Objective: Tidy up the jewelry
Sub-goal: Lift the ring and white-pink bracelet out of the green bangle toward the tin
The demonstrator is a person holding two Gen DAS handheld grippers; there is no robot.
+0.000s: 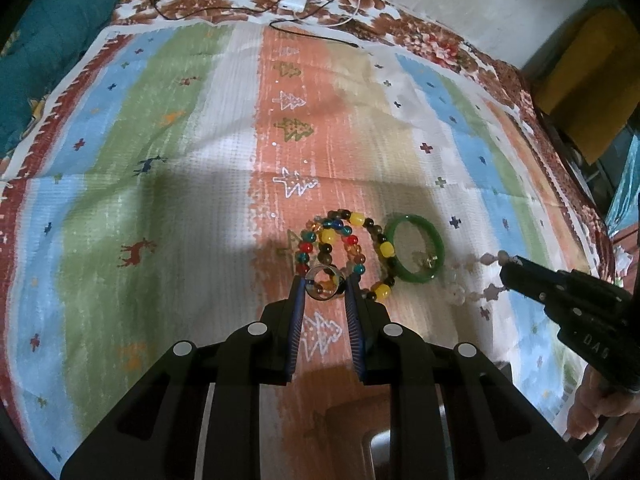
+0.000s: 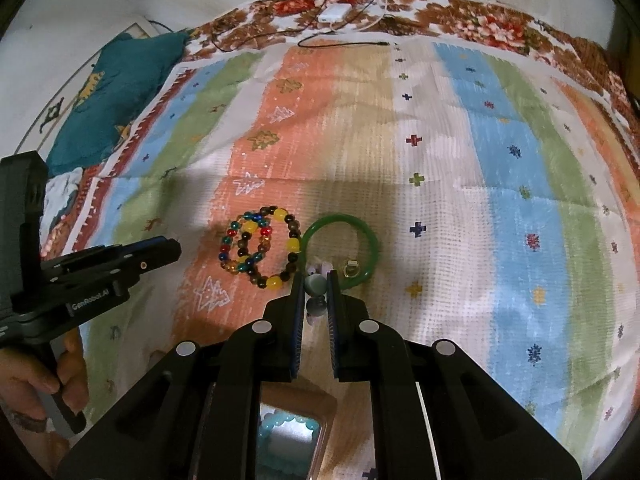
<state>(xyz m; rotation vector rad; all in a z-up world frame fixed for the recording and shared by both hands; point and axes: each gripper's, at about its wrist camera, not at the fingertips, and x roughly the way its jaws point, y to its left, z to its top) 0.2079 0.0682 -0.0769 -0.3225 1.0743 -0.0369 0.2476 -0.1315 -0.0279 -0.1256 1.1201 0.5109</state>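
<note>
Jaws of your left gripper stand narrowly apart and clamp a clear ring at their tips; those of your right gripper are drawn close on a pale grey-green bead of a pale bead strand, with a second like bead just behind it between the fingers.

Landmark: the green bangle, lying flat on the striped patterned cloth.
- Multicoloured bead bracelet: to the left of the bangle, coiled inside the larger loop named next.
- Brown-and-yellow bead bracelet: touching the bangle's left edge in the right wrist view.
- Small gold-toned ring: lying inside the bangle, near its lower rim.
- Your clear ring: held left of the bangle, over the lower part of the bead bracelets in the left wrist view; whether it touches them cannot be told.
- Pale bead strand: in the left wrist view it runs on the cloth from the right of the bangle to your right gripper's tips.
- White adapter with cables: well beyond the bangle, at the far edge of the floral cover.
- Teal cushion: far left of the bangle.
- Open box: nearer you than the bangle, under your right gripper, showing light blue beads inside.
</note>
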